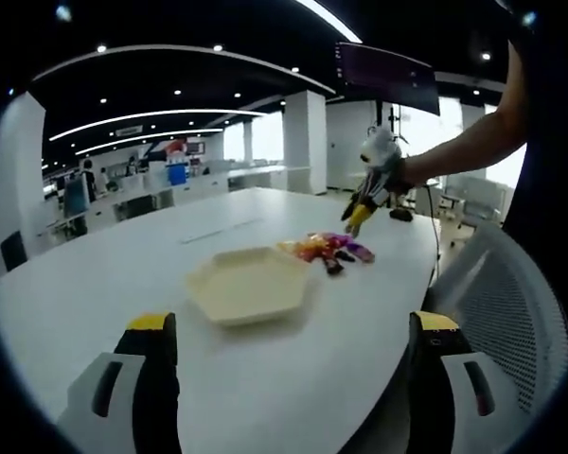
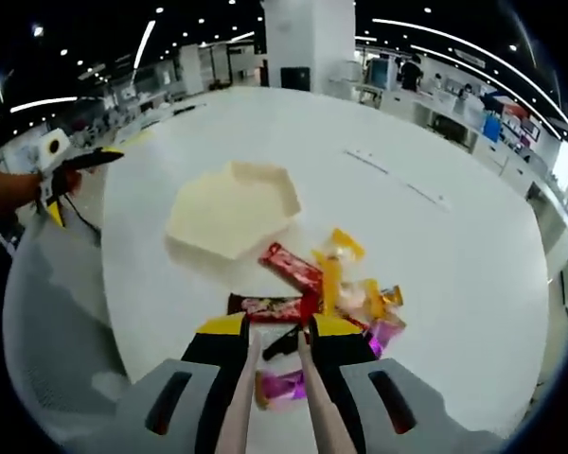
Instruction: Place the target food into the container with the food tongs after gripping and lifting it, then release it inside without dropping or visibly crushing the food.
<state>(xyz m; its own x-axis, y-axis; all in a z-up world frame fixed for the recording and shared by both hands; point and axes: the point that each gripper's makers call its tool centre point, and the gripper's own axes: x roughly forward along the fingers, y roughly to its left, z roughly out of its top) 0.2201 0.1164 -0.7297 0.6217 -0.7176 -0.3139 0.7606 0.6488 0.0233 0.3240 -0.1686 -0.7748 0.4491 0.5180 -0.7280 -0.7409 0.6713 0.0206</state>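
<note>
Tray [image 2: 229, 216] at frame centre is unfilled; right gripper [image 2: 275, 333], pinching tongs [image 2: 289, 397], hovers over snacks [image 2: 333, 284].

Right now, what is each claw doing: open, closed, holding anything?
Left claw: open, holding nothing, above the white table.
Right claw: shut on pale food tongs, tips at the wrapped snacks.

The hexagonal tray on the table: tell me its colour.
Pale cream, plain with no pattern. The hexagonal tray shows best in the right gripper view.
</note>
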